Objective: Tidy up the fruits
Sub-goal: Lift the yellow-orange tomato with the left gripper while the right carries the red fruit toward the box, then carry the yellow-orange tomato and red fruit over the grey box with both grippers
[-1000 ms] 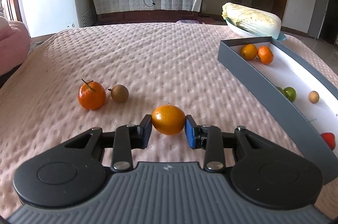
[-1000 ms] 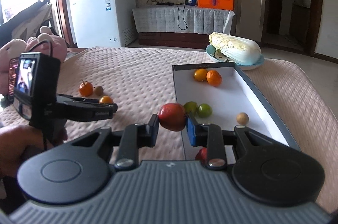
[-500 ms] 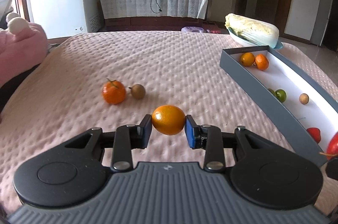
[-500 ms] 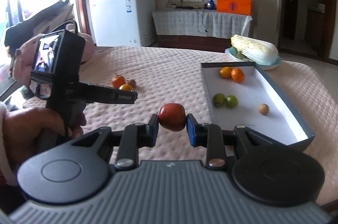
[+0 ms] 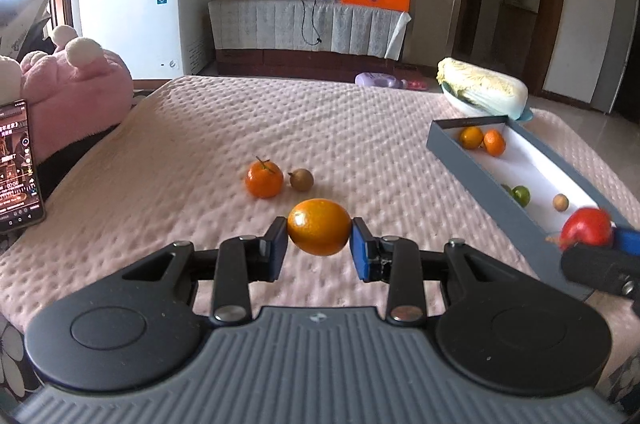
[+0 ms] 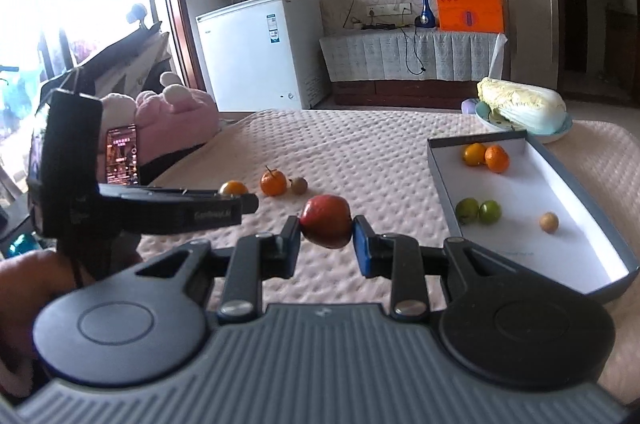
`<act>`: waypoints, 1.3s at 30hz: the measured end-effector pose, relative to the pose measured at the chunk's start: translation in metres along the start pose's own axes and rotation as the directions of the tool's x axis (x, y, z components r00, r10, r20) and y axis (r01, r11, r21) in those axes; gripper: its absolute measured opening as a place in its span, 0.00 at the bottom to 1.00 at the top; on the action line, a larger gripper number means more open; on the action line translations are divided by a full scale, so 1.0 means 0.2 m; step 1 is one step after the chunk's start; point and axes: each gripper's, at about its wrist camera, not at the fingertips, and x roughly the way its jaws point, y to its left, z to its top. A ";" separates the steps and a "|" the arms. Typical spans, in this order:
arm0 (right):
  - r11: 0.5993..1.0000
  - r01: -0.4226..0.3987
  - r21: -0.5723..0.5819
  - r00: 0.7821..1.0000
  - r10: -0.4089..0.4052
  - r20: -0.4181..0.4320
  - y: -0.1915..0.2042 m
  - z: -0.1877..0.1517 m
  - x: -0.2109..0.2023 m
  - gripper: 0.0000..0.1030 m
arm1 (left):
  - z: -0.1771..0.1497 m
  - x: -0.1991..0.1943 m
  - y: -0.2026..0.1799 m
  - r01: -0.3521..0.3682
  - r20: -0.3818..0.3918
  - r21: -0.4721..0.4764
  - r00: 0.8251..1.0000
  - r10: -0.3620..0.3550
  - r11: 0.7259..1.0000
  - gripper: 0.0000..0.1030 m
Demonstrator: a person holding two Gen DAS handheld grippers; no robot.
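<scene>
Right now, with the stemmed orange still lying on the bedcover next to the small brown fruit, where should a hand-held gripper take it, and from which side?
Grip the stemmed orange across its round middle, below the stem, coming from above and the near side. The brown fruit sits close on its right, so setting the pads front and back probably avoids knocking it.

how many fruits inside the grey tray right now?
5: two orange citrus at the far end, two green fruits mid-tray, one small tan fruit alone. Near end partly hidden.
</scene>
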 end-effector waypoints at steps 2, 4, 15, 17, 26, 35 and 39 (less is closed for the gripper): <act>1.000 -0.008 -0.019 1.000 0.008 0.000 0.01 0.01 -0.01 0.30 | 0.00 0.01 0.00 -0.004 -0.007 -0.003 1.000 0.004 1.000 0.38; 0.999 -0.011 -0.037 1.000 0.011 -0.002 0.01 0.00 0.00 0.30 | 0.00 0.01 -0.01 -0.001 -0.009 -0.002 1.000 0.001 1.000 0.38; 0.998 0.020 -0.055 1.000 -0.021 -0.013 -0.03 -0.05 0.00 0.30 | 0.00 0.05 -0.11 0.032 -0.015 0.030 0.999 -0.032 0.999 0.38; 0.999 0.024 -0.049 1.000 -0.025 -0.013 -0.04 -0.06 0.00 0.30 | 0.00 0.05 -0.12 0.041 -0.012 0.033 0.999 -0.040 0.999 0.38; 0.998 0.040 -0.055 0.999 -0.039 0.008 -0.07 -0.04 -0.03 0.30 | -0.01 0.07 -0.21 0.073 -0.016 0.049 0.997 -0.073 0.996 0.38; 0.999 0.049 -0.024 0.999 -0.048 0.007 -0.17 -0.03 -0.03 0.30 | -0.01 0.09 -0.28 0.096 -0.023 0.060 0.995 -0.095 0.994 0.38; 0.998 0.057 -0.032 0.998 -0.056 0.014 -0.21 -0.02 -0.03 0.30 | -0.02 0.09 -0.32 0.107 -0.021 0.084 0.994 -0.106 0.991 0.38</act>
